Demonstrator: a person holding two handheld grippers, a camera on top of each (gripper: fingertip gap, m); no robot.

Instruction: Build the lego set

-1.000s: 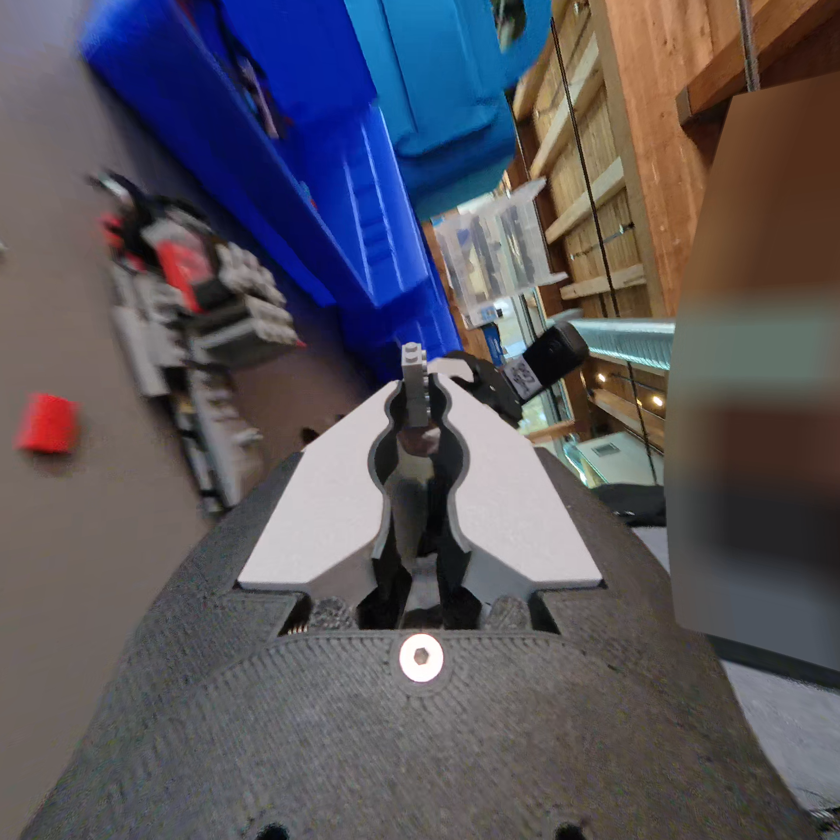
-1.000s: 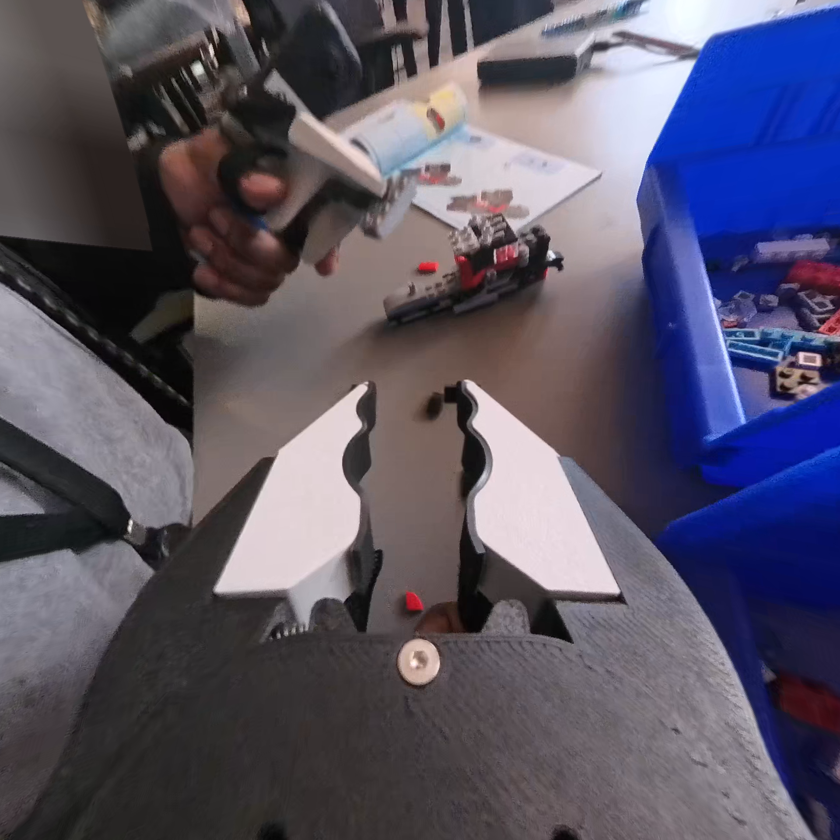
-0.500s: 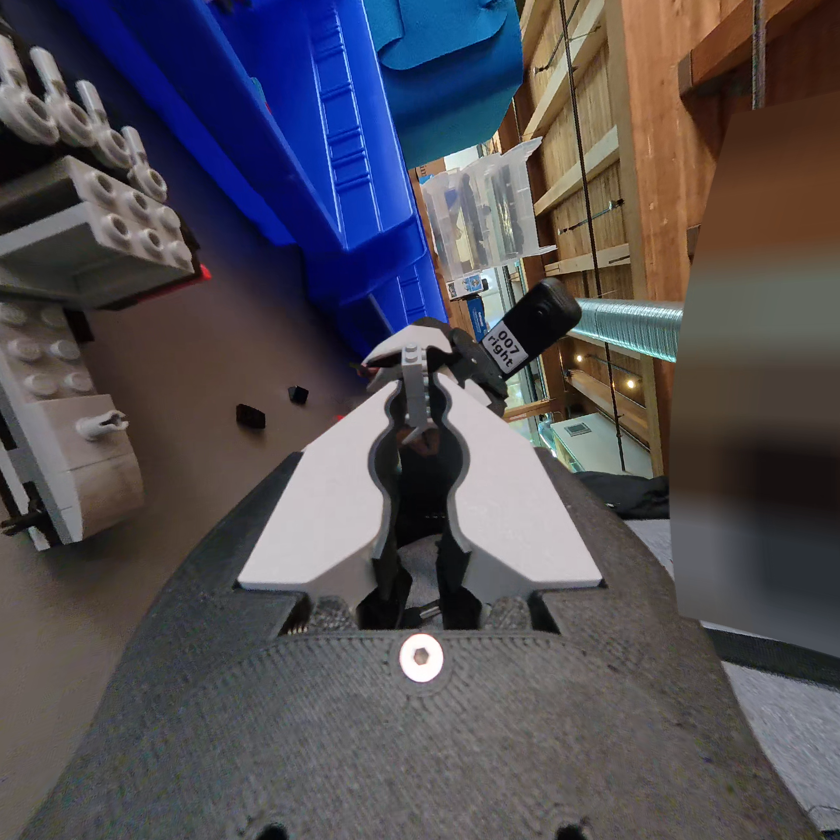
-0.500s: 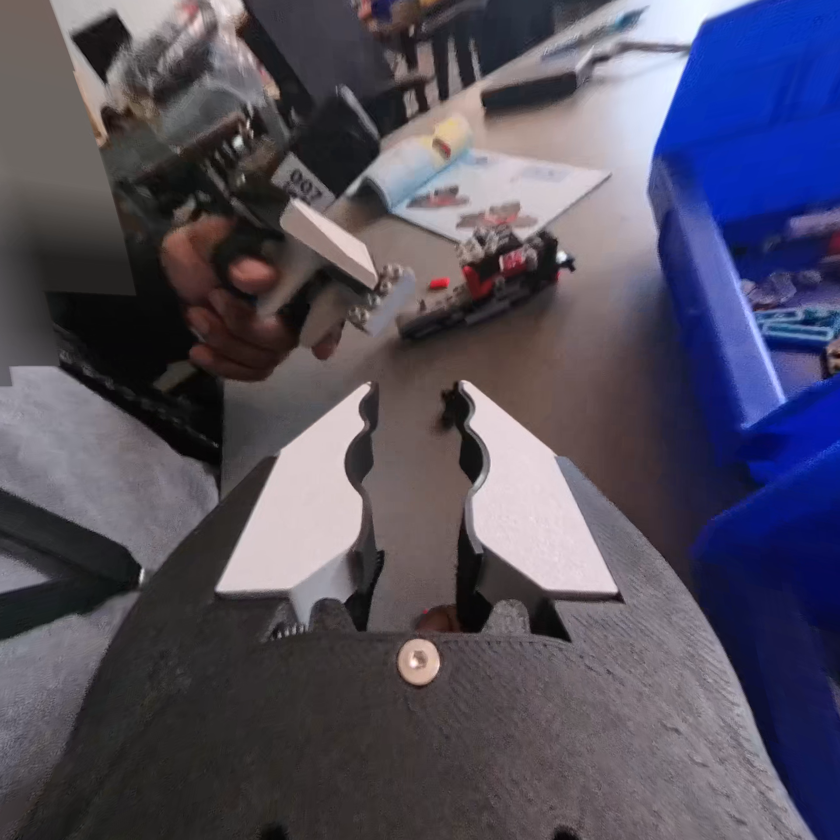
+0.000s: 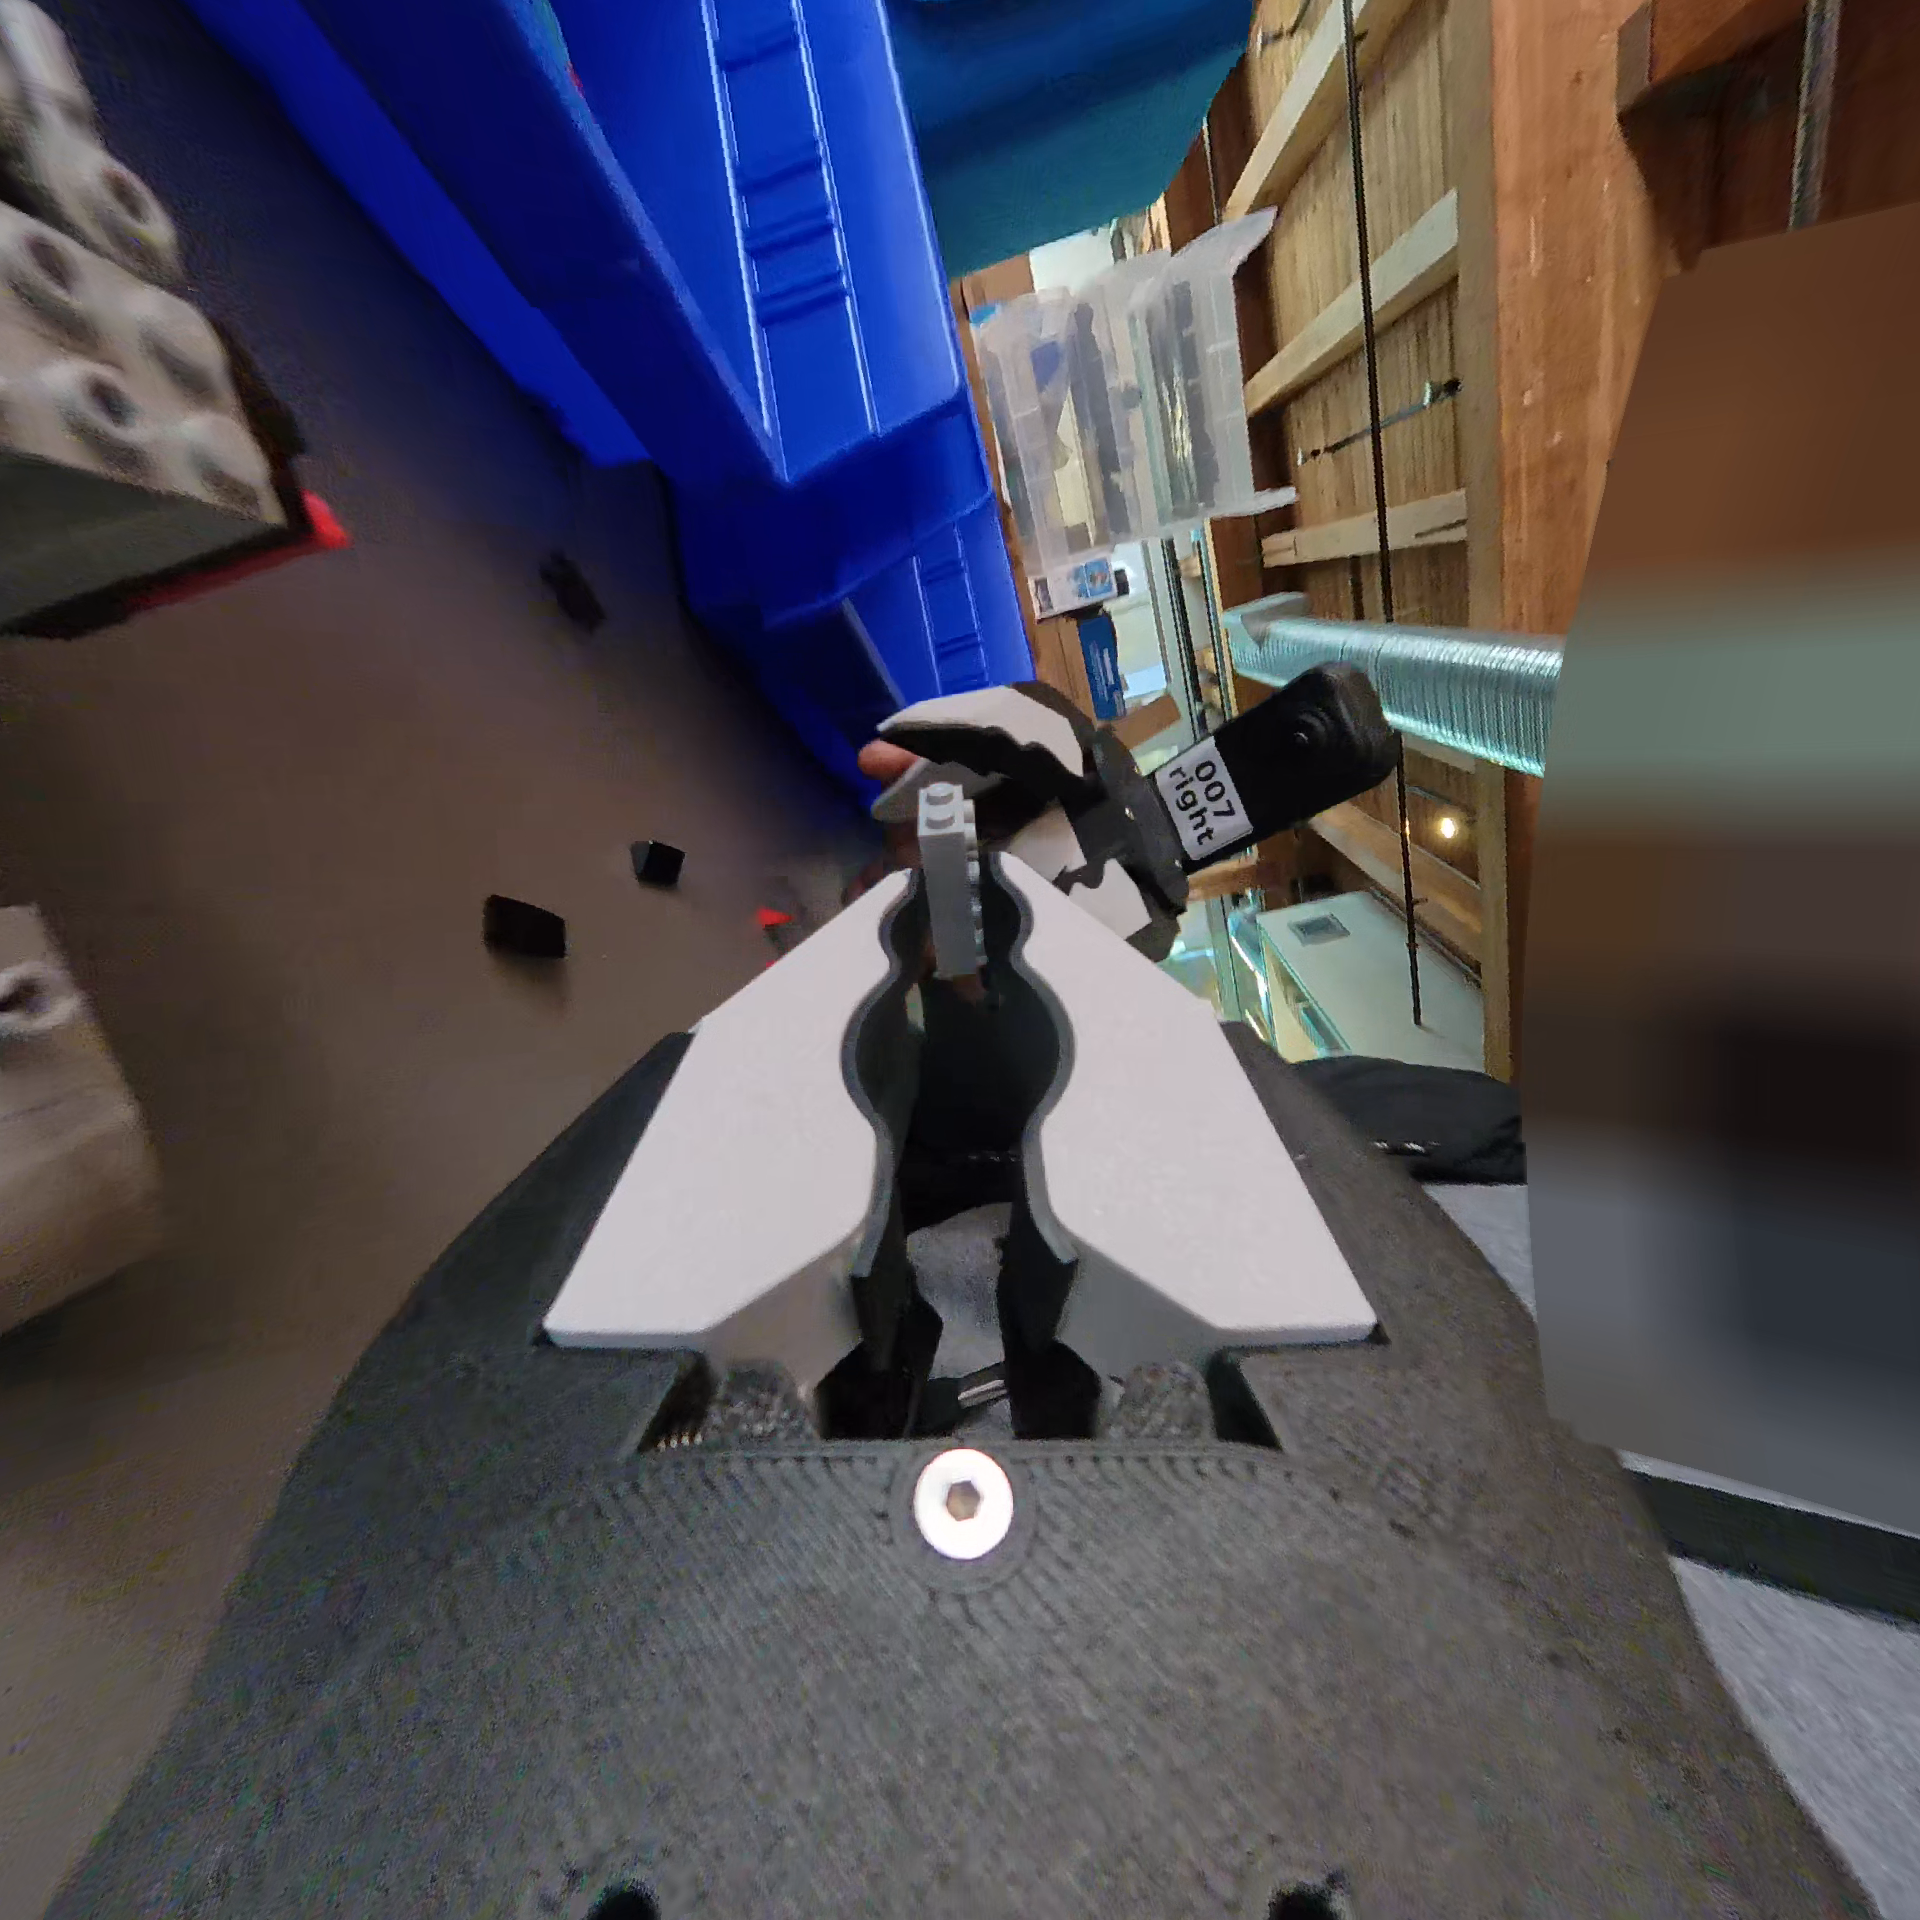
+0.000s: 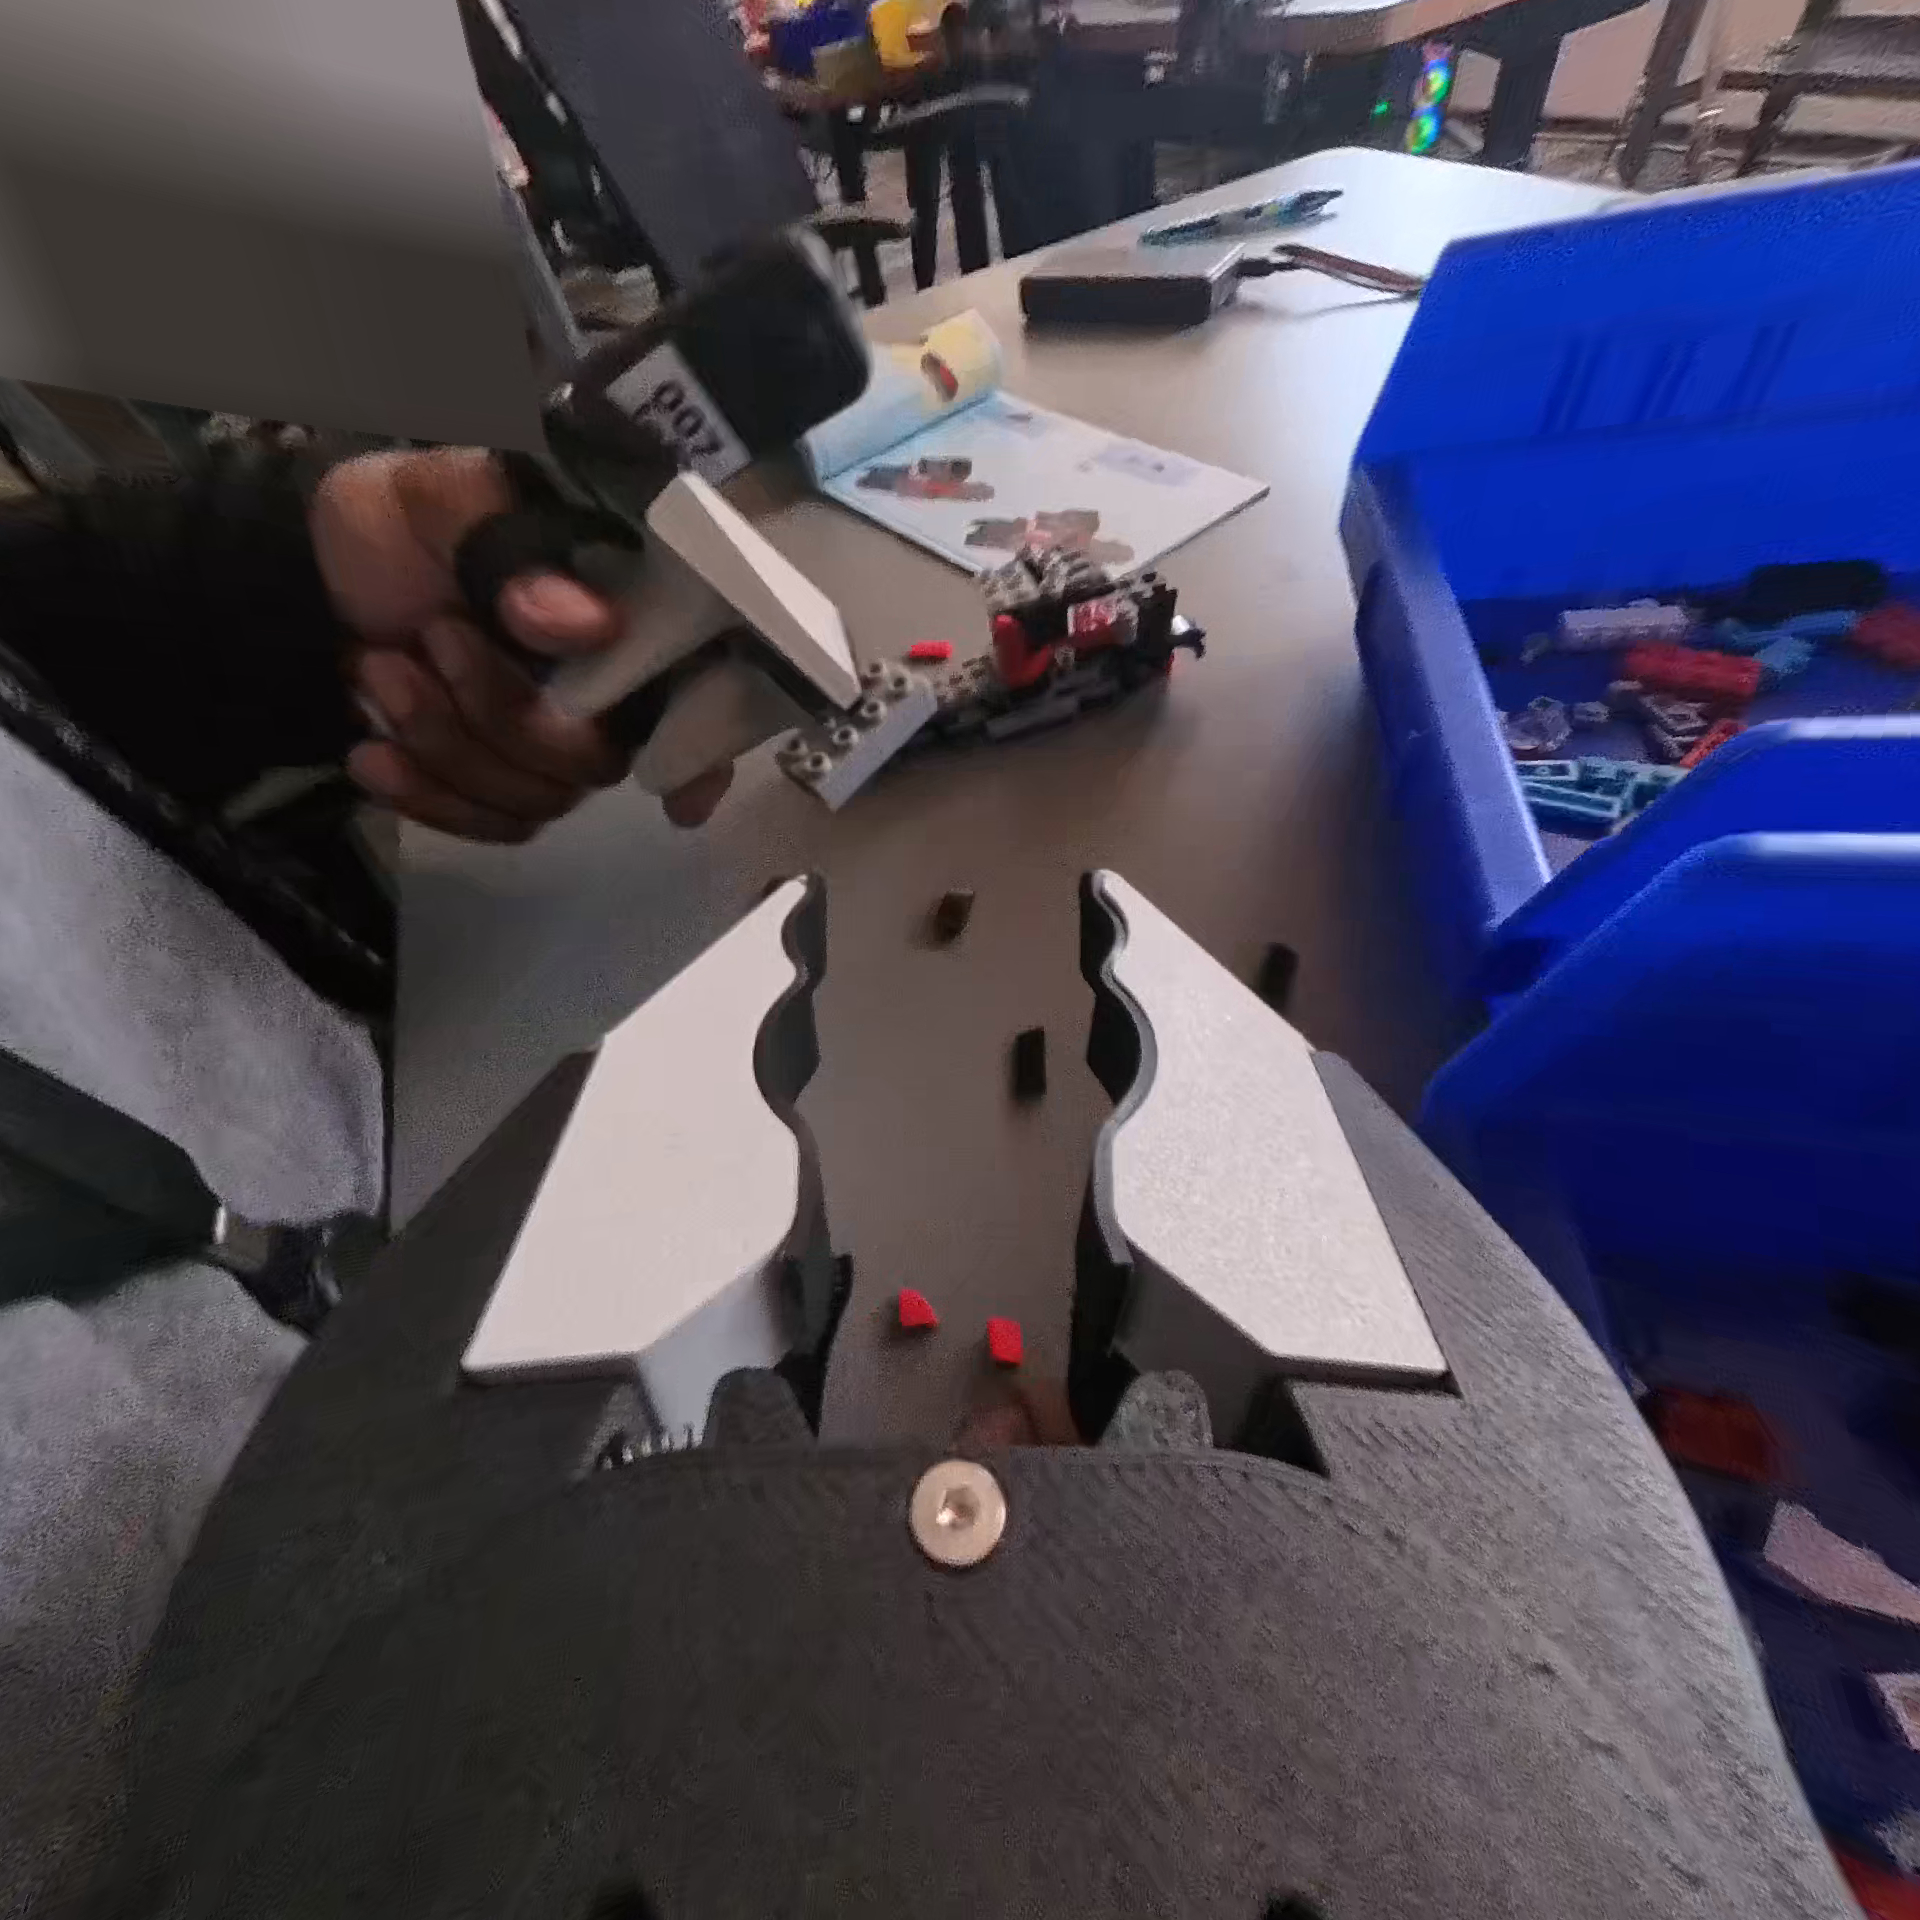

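Left tongs (image 5: 951,883) grip a grey studded plate (image 5: 948,894) edge-on at the tips, jaws pinched on it. Right tongs (image 6: 951,899) hang spread and empty over the table (image 6: 1299,436).

Since a second ago I have swung the left tongs down and in: from the right wrist view the plate now sits low at 11 o'clock, just beside the half-built model (image 6: 1070,644), no longer held high and apart. From the left wrist view the model's grey studs (image 5: 94,343) fill 10 o'clock, close.

Right tongs have drifted over the loose parts: two black pieces (image 6: 951,920) between the jaws, two red bits (image 6: 914,1309) near the base.

I read this as docking the plate onto the model next; contact is not visible yet. Blue bins (image 6: 1662,499) sit at 2 o'clock.
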